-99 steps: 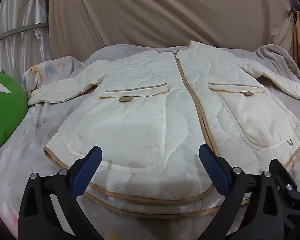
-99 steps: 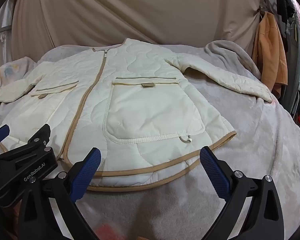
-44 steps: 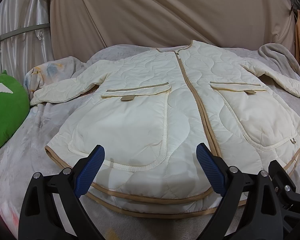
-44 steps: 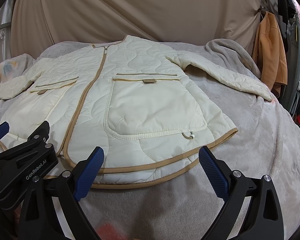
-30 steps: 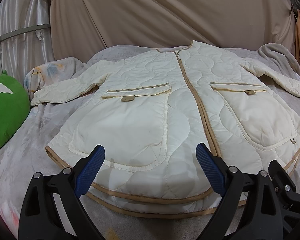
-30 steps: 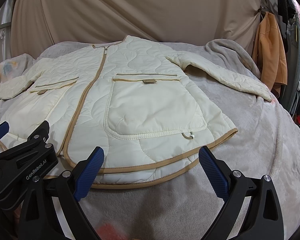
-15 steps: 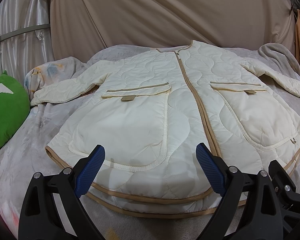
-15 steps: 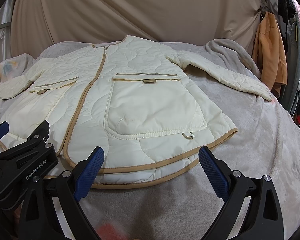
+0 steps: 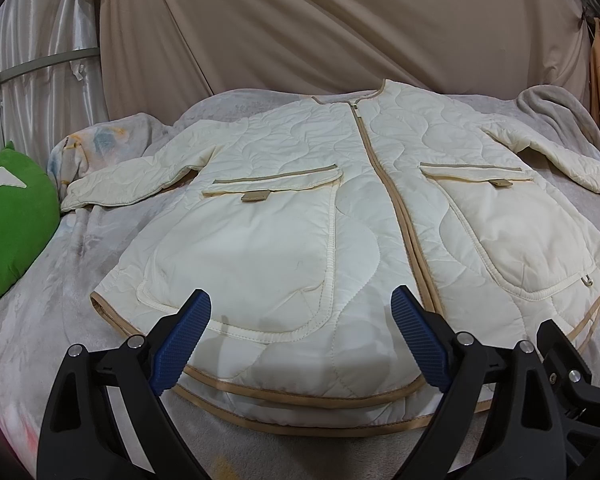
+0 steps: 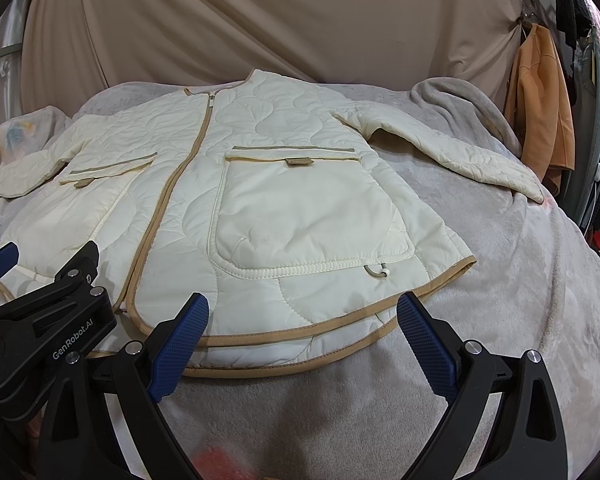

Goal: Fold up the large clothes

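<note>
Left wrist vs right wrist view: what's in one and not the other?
Left wrist only: a green cushion at the bed's left edge, and the left gripper, open over the jacket's hem.

Right wrist only: an orange garment hanging at the right, the jacket's right sleeve cuff, and the right gripper, open over the hem.

Both: the cream quilted jacket lying flat, zipped, sleeves spread, on the grey blanket, with a beige curtain behind. Neither gripper holds anything.
</note>
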Available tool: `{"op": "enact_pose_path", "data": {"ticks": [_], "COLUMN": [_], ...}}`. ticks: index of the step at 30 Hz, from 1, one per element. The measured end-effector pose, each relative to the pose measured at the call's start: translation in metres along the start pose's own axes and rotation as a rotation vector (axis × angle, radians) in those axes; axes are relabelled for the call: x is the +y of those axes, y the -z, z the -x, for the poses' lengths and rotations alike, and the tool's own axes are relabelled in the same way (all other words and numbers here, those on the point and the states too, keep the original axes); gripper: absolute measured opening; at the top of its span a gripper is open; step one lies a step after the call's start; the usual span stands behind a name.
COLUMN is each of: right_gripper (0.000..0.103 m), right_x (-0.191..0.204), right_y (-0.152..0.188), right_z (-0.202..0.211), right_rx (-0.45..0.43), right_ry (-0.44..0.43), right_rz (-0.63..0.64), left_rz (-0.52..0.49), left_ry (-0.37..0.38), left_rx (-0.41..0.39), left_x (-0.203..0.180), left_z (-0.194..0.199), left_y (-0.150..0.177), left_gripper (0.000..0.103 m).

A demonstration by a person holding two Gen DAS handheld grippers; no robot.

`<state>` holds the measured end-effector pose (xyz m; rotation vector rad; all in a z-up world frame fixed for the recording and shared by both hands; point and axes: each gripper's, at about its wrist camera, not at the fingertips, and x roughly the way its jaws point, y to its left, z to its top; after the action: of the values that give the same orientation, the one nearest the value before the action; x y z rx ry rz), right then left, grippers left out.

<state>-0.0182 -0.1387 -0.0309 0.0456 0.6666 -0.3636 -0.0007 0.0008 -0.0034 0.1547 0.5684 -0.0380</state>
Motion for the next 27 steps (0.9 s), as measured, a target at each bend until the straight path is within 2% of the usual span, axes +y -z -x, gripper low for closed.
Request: {"op": "enact_pose_path", "data": {"ticks": [10, 12, 15, 18, 22, 23, 27], "right_gripper": [0.095, 0.091, 0.09, 0.09, 0.091, 0.091, 0.091], "right_x": [-0.001, -0.003, -0.031, -0.093, -0.202, -0.231, -0.307], "right_y": [0.0, -0.001, -0.013, -0.034, -0.061, -0.068, -0.086], "right_z": [-0.001, -0.002, -0.004, -0.009, -0.037, -0.051, -0.106], "right_rx": [0.007, 0.019, 0.034, 0.021, 0.009, 0.01, 0.037], "right_ry": [-0.009, -0.027, -0.053, -0.034, -0.015, 0.01, 0.146], "right_rz": [-0.006, -0.012, -0.064, -0.16, -0.366, -0.418, -0.566], "left_rz": [0.001, 0.008, 0.014, 0.002, 0.004, 0.01, 0.032], "left_ry": [0.003, 0.043, 0.106, 0.136, 0.143, 0.149, 0.133], "left_rx": [-0.001, -0.008, -0.034, -0.072, -0.105, -0.103, -0.082], "left_x": [0.0, 0.002, 0.015, 0.036, 0.063, 0.067, 0.08], "left_z": [0.0, 0.003, 0.014, 0.023, 0.02, 0.016, -0.006], "left_y": [0.0, -0.002, -0.011, -0.029, -0.057, -0.061, -0.077], "left_gripper": [0.089, 0.09, 0.092, 0.096, 0.097, 0.097, 0.097]}}
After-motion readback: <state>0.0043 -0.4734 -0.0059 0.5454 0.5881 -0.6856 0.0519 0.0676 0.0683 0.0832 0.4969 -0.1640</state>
